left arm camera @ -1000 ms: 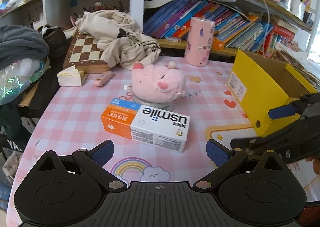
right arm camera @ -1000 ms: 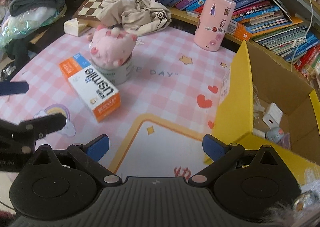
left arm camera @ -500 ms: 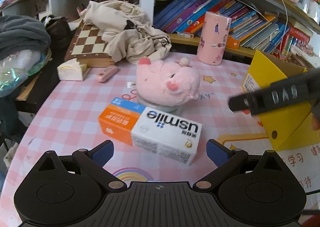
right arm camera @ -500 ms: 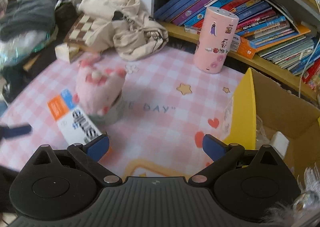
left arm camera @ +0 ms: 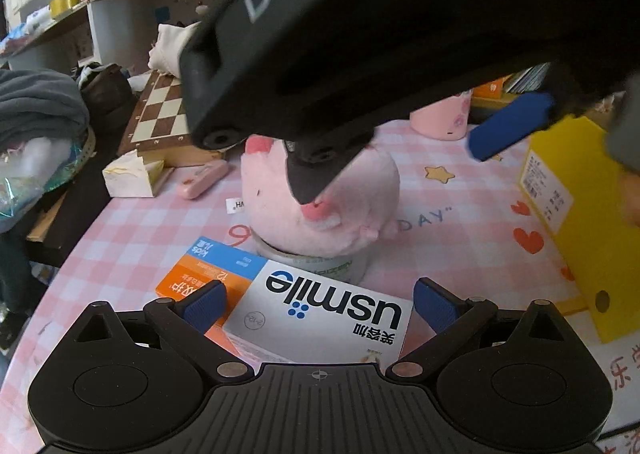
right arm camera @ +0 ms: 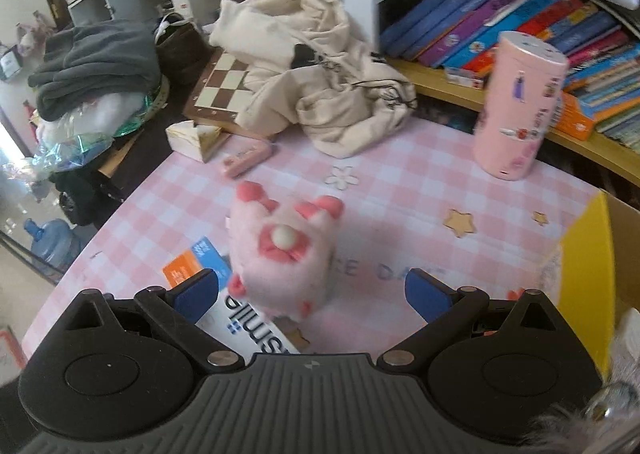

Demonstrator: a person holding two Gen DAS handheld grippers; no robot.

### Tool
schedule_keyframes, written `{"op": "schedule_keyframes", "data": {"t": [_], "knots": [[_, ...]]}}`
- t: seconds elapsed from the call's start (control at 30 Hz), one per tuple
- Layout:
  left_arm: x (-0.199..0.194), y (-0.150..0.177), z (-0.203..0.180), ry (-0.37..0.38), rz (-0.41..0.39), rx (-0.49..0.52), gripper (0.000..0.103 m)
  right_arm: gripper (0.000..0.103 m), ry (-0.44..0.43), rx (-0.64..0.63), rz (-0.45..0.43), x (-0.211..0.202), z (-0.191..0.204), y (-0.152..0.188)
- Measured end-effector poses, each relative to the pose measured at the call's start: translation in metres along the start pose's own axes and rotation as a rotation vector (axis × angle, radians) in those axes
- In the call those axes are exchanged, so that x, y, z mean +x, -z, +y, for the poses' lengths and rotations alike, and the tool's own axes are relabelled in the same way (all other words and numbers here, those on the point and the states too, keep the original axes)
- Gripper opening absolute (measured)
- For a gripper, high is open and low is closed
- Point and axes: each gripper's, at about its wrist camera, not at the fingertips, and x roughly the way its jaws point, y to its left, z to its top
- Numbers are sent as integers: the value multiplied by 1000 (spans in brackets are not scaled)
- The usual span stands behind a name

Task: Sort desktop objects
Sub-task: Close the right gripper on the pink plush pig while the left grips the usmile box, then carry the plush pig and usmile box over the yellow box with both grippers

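Note:
A pink plush pig (left arm camera: 320, 210) (right arm camera: 280, 254) sits on a roll of tape (left arm camera: 320, 268) in the middle of the pink checked table. In front of it lies an orange, blue and white usmile box (left arm camera: 296, 306) (right arm camera: 240, 314). My left gripper (left arm camera: 320, 304) is open, low over the box with a finger at each side of it. My right gripper (right arm camera: 312, 294) is open and hovers above the pig, which shows between its fingers. In the left wrist view the right gripper's black body fills the top, one blue pad (left arm camera: 508, 130) showing.
A yellow cardboard box (left arm camera: 580, 222) (right arm camera: 588, 254) stands at the right. At the back are a pink cylinder (right arm camera: 520, 110), a cream cloth (right arm camera: 320, 94) on a chessboard (right arm camera: 220, 90), a small pink case (right arm camera: 246, 160), a white carton (right arm camera: 192, 138) and a shelf of books.
The right gripper has swung left from the yellow box to above the plush pig, crossing the left camera's view. The left gripper has moved forward and down onto the usmile box.

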Motion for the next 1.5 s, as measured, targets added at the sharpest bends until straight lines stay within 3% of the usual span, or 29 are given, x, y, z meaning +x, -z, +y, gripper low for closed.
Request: {"op": "schedule_keyframes", "data": {"t": [0.4,0.5,0.67,0.8,0.9,0.97,1.07,1.17,1.37,1.5], "knots": [[-47,20,55,-135,46,-114,101,101,-26,-2,36,34,8,-13],[-45,9,55,-99,4,-104,101,100,-8,-10,40,43,13,-15],[-18,0,47,-81,55,-62,101,97,31,-37,51,55,16,-17],[2,0,52,-69,107,-94,101,85,23,-54,65,62,15,-18],[12,-1,54,-66,130,-104,100,66,-5,-54,67,60,14,-20],[14,0,54,-66,137,-93,99,62,-21,-51,62,57,13,-20],[18,2,56,-61,137,-88,92,60,-37,-44,36,49,11,-21],[19,2,59,-67,139,-98,75,60,-57,-21,-19,32,7,-24],[19,4,67,-40,124,-106,70,60,-40,0,-83,0,-5,-19],[19,3,74,-31,128,-127,56,60,-7,20,-76,-14,-18,-6]]}}
